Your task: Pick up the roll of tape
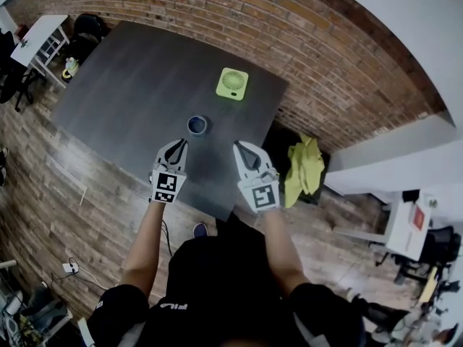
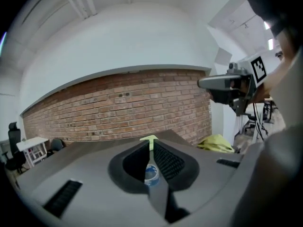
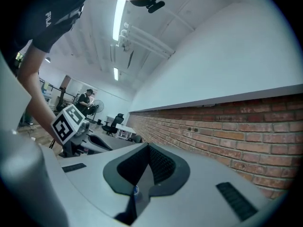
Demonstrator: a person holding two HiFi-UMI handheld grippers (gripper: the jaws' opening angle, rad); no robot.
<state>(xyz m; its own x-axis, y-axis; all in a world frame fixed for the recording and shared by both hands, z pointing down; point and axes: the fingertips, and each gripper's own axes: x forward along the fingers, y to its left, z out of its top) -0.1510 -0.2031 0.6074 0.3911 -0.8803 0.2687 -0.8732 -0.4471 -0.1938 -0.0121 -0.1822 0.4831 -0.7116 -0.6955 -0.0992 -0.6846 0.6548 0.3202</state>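
Left gripper (image 1: 179,145) has its jaws pressed together with nothing between them, and its nose points at the roll of tape (image 1: 197,125) from just short of it, not touching. The roll is blue and lies flat on the dark grey counter (image 1: 123,85), near the person's edge; the left gripper view shows it low down, just past the closed tips (image 2: 151,173). Right gripper (image 1: 239,148) sits beside the left one, a little apart, jaws likewise together and empty, aimed more at the brick wall (image 1: 325,49) than at the roll. Both bare forearms reach straight out from the body, each hand gripping from behind the marker cube, the left dipped slightly toward the counter and the right held about level. Farther back on the counter, well apart from the roll, lies a lime-green square fan (image 1: 232,83). Off the counter's right side a yellow-green cloth (image 1: 304,168) is heaped by the wall, above the wooden floor (image 1: 43,194)
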